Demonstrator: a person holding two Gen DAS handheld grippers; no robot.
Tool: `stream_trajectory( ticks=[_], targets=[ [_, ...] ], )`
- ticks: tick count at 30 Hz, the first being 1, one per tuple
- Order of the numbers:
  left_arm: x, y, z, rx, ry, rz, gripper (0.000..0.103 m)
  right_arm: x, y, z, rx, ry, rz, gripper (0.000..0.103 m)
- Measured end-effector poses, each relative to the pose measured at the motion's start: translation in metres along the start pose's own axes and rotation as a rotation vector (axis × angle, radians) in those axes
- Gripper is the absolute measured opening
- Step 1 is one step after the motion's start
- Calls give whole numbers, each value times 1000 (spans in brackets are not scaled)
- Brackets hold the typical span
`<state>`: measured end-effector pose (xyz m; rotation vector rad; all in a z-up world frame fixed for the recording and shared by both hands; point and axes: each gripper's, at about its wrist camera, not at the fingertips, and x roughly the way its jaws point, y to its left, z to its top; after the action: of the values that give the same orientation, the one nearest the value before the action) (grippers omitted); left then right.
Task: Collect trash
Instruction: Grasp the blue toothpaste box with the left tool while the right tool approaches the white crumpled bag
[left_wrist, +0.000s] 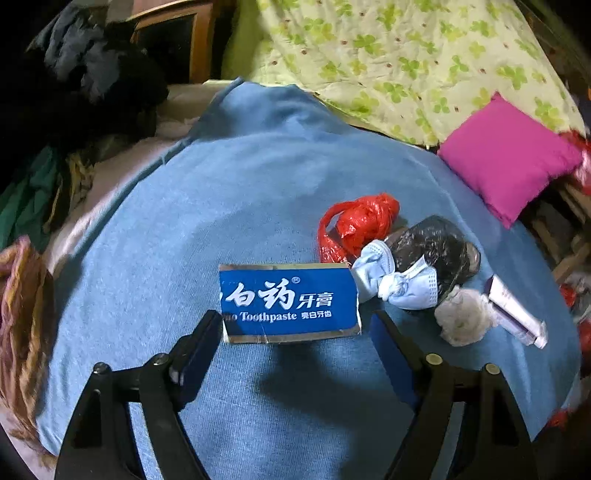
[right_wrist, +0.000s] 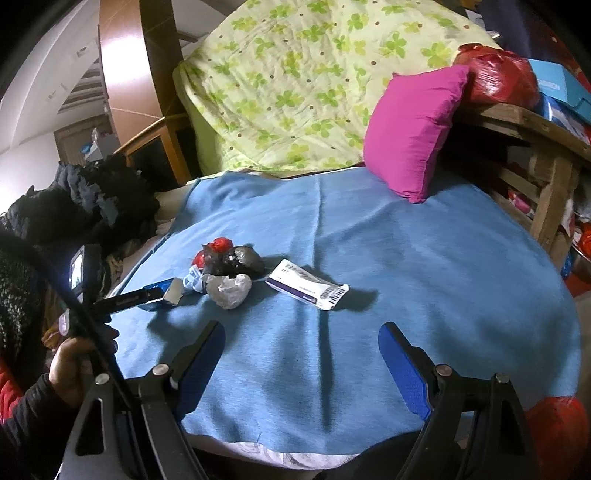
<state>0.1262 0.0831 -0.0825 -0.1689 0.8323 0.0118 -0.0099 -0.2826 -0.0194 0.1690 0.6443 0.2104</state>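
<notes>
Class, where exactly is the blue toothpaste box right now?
In the left wrist view the toothpaste box sits on the blue blanket between the open left claw's fingers, just left of the crumpled face mask.

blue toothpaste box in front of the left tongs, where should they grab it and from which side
Grip the blue cardboard toothpaste box across its length, one pad on each short end, coming straight ahead from the near side. It lies broadside on the blue blanket between the open left tongs, its left end by one pad. The crumpled pale blue face mask crowds its right end, so keep that pad close to the box.
</notes>
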Motion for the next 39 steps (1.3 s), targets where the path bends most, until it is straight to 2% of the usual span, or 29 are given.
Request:
stream_trajectory(
  ticks=[2, 9, 14, 21, 26, 31, 39],
  targets=[
    [8, -1, -1, 7, 28, 30, 85, 3, 4, 0, -6, 5, 3, 88],
    [23, 6, 0, -42, 84, 26, 85, 17, 25, 7, -52, 15, 27, 88],
    [11, 9, -2, -50, 20, 9, 84, 38, 46, 16, -99, 25, 57, 88],
    [-8, -4, -7, 20, -78, 52, 84, 95, 84, 22, -179, 96, 107, 88],
    [-11, 2, -4, -4, -91, 51, 84, 143, 107, 18, -231, 161, 123, 88],
    [-6, 16, -2, -85, -58, 14, 84, 180, 117, 22, -232, 191, 120, 88],
    [-2, 16, -2, -94, -43, -8, 84, 218, 119, 28, -221, 224, 39, 87]
  ],
)
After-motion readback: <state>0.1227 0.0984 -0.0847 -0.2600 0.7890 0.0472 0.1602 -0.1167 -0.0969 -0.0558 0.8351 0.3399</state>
